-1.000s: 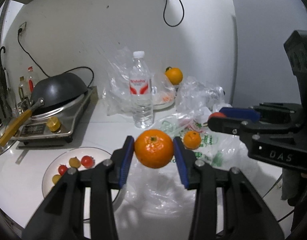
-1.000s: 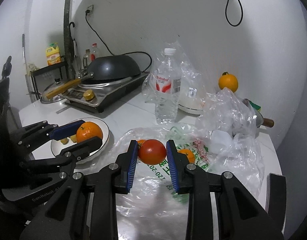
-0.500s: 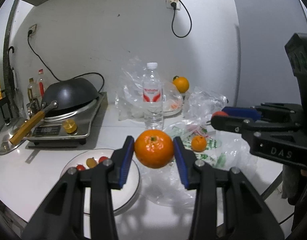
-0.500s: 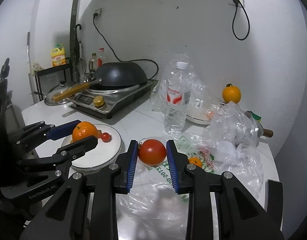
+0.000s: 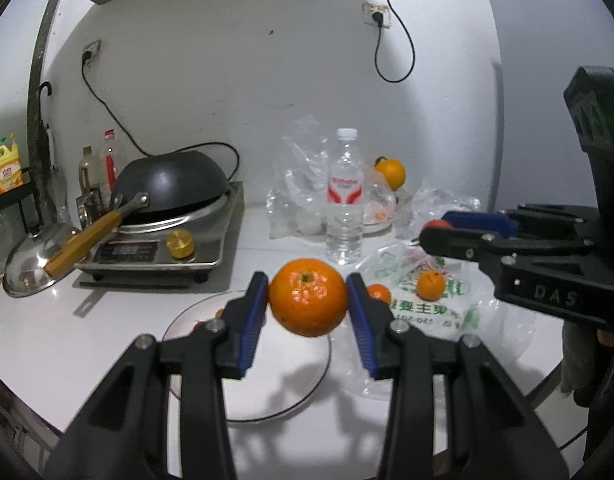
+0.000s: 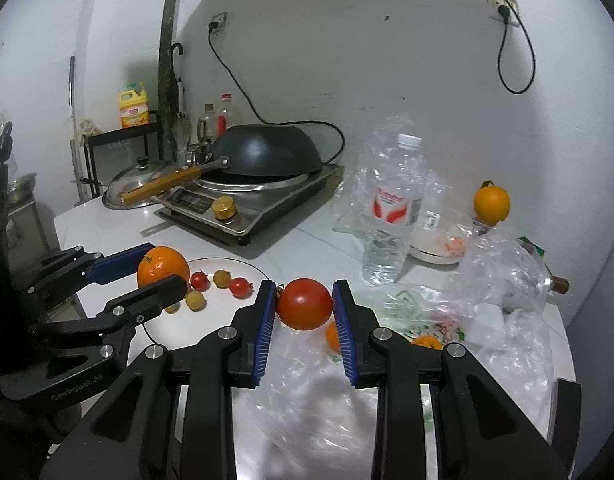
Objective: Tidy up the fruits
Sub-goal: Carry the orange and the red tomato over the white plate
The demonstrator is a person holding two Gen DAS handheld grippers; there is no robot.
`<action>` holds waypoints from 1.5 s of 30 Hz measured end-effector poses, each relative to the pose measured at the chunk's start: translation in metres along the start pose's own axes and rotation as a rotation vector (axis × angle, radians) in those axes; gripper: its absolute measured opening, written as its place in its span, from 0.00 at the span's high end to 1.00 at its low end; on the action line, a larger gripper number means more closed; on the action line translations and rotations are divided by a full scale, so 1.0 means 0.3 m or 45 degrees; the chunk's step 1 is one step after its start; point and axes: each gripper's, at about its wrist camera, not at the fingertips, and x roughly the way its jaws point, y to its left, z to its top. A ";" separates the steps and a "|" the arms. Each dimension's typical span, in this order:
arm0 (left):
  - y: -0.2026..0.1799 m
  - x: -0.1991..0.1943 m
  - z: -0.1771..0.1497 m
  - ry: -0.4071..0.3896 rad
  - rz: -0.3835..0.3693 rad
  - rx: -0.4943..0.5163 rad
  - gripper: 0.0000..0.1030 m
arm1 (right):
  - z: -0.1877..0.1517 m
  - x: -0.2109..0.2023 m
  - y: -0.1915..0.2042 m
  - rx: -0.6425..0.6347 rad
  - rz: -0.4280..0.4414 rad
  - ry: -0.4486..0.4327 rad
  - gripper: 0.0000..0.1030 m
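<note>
Gripping an orange between both blue pads, the left gripper holds it in the air over the white plate. Right gripper is clamped on a red tomato, raised above the clear plastic bag. On the plate, cherry tomatoes lie at 10 o'clock from the tomato. Two small oranges rest on the bag, at 3 o'clock from the held orange. Water bottle stands upright at 12 o'clock.
</note>
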 end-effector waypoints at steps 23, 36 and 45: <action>0.185 0.018 -0.072 0.050 0.064 -0.061 0.60 | 0.036 0.149 0.143 -0.070 0.070 0.069 0.70; 0.248 0.129 -0.166 0.175 0.056 -0.104 0.60 | 0.011 0.289 0.158 -0.074 0.109 0.155 0.70; 0.265 0.195 -0.233 0.267 0.045 -0.117 0.60 | -0.008 0.396 0.171 -0.078 0.154 0.212 0.70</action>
